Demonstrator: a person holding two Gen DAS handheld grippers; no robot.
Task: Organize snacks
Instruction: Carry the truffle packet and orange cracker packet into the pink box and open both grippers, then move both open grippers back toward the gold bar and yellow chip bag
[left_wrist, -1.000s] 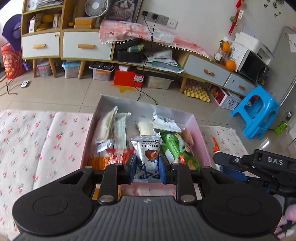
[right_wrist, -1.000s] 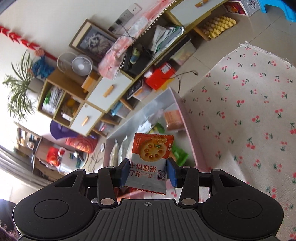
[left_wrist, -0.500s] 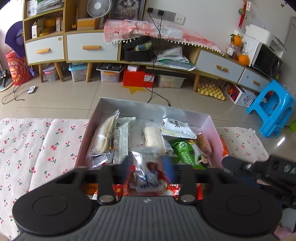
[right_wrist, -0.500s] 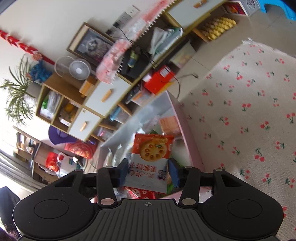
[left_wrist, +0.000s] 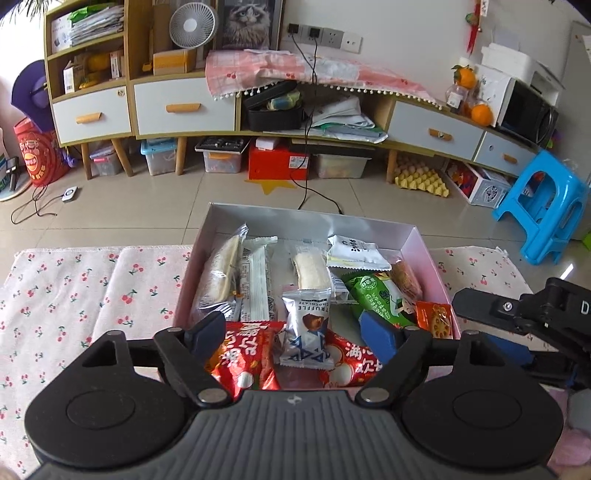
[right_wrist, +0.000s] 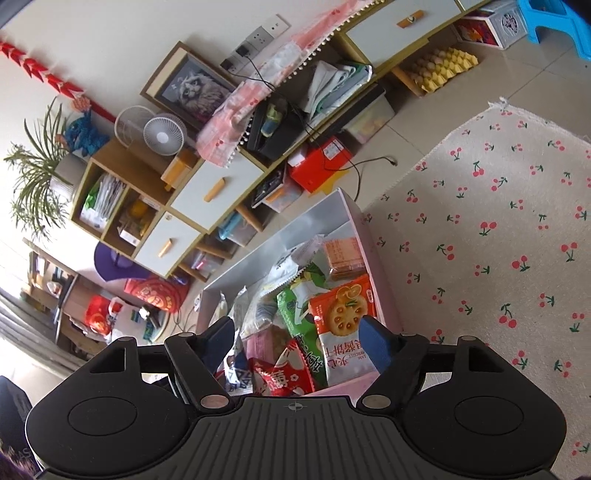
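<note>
Foil and thin film make these packets light, crinkly and slick. Our left gripper (left_wrist: 291, 334) has just been opening, its jaws wide of the truffle packet (left_wrist: 306, 328), which lies loose in the box (left_wrist: 306, 219). Our right gripper (right_wrist: 295, 338) has opened too; the biscuit packet (right_wrist: 341, 325) seems to rest free at the box's right wall. We'd pinch either by its flat middle, gently, since biscuits probably crumble.
</note>
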